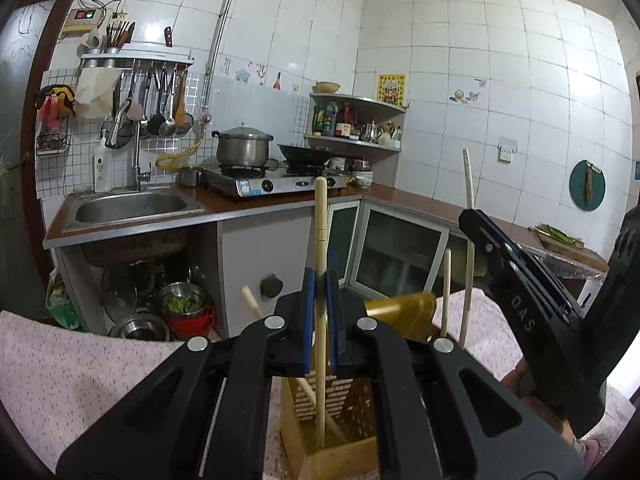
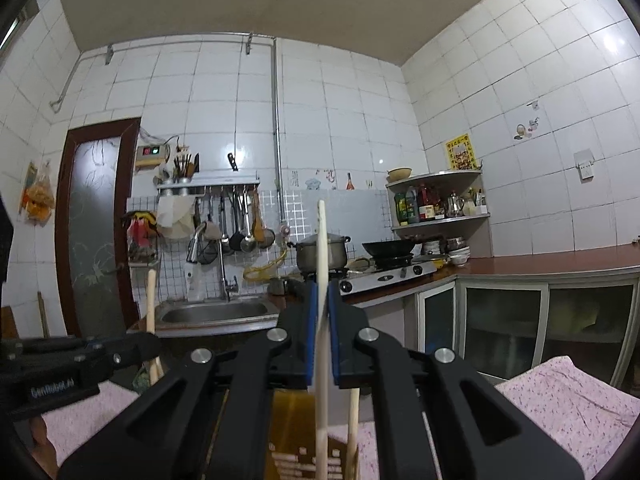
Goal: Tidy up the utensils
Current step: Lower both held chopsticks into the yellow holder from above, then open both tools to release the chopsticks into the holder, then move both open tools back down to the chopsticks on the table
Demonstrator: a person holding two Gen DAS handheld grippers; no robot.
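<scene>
My left gripper (image 1: 320, 280) is shut on an upright pale wooden chopstick (image 1: 320, 232) whose lower end stands inside a slotted wooden utensil holder (image 1: 336, 452) just below me. More wooden sticks (image 1: 445, 292) lean in the holder. My right gripper (image 2: 322, 292) is shut on a pale flat utensil handle (image 2: 322, 240), held upright over the same holder (image 2: 288, 440). The right gripper also shows at the right of the left wrist view (image 1: 520, 280), and the left gripper at the left of the right wrist view (image 2: 80, 356).
The holder stands on a pink speckled cloth (image 1: 80, 380). Behind are a sink (image 1: 128, 204), a gas stove (image 1: 276, 184) with a steel pot (image 1: 242, 146) and a wok (image 1: 304, 154), a corner shelf of bottles (image 1: 352, 120), and hanging ladles (image 1: 164, 104).
</scene>
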